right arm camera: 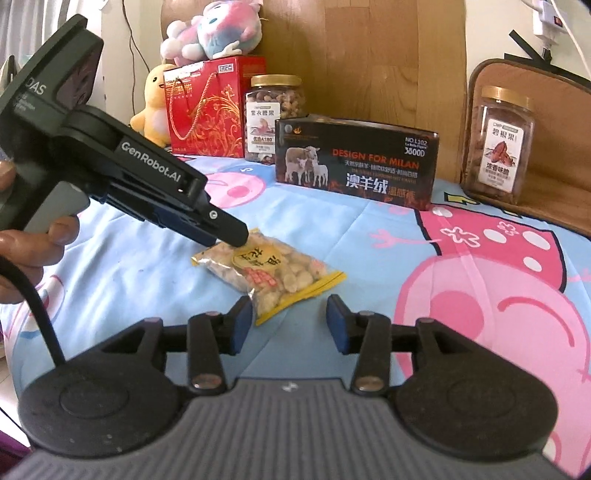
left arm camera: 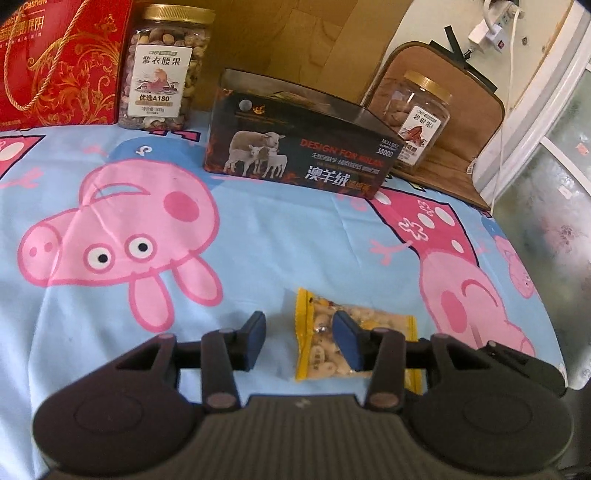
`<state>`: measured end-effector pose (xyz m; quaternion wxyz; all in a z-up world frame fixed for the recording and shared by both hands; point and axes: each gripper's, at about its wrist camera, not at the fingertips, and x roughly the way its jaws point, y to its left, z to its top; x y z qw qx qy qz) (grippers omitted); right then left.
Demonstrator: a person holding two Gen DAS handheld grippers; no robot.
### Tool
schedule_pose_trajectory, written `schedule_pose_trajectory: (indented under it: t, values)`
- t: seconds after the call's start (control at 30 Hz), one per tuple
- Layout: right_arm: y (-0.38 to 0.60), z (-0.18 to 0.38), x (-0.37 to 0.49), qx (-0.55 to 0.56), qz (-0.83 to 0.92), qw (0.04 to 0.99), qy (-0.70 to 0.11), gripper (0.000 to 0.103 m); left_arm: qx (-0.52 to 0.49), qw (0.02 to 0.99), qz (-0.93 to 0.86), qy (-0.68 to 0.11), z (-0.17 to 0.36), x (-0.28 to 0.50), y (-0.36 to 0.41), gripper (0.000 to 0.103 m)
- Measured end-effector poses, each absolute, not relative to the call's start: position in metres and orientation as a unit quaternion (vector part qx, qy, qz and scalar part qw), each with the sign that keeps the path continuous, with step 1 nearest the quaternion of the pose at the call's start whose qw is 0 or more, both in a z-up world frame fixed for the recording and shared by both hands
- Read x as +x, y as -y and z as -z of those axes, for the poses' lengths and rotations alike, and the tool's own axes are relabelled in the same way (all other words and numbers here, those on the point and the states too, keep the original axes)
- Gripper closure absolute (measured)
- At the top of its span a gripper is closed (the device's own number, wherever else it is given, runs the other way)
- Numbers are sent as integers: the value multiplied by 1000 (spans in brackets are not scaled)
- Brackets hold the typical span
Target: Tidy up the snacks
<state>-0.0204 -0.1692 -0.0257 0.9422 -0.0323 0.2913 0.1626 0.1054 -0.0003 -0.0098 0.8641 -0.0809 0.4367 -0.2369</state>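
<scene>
A clear snack packet of peanuts with yellow ends [left arm camera: 325,341] lies on the blue cartoon-pig cloth [left arm camera: 258,229]; it also shows in the right wrist view [right arm camera: 273,275]. My left gripper [left arm camera: 301,338] is open just above the packet, its right finger over the bag; from the right wrist view its fingertips [right arm camera: 236,236] rest at the packet's far end. My right gripper [right arm camera: 291,323] is open and empty, with the packet's near corner just ahead of its left finger. A black open box with a sheep picture [left arm camera: 295,147] [right arm camera: 354,162] stands behind.
A jar of cashews [left arm camera: 162,70] [right arm camera: 273,114] and a red gift box [left arm camera: 62,59] [right arm camera: 210,107] stand at the back left. A second nut jar [left arm camera: 417,122] [right arm camera: 498,147] stands on a brown mat at the back right. Plush toys [right arm camera: 207,33] sit behind the red box.
</scene>
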Motion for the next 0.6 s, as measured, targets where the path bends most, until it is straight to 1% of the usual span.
schedule_pose_trajectory:
  t: [0.33,0.53,0.6]
  values:
    - [172,26,-21,-26,-168,942,-288,53,-80,864,236,-438,9,106,0,58]
    - [173,26,-21,-23,-171,942,-287,51,-93,867,239,-426,4,103,-17,58]
    - [173,26,-20,-25,-172,942,-287,51,-99,871,240,-418,1,101,-26,56]
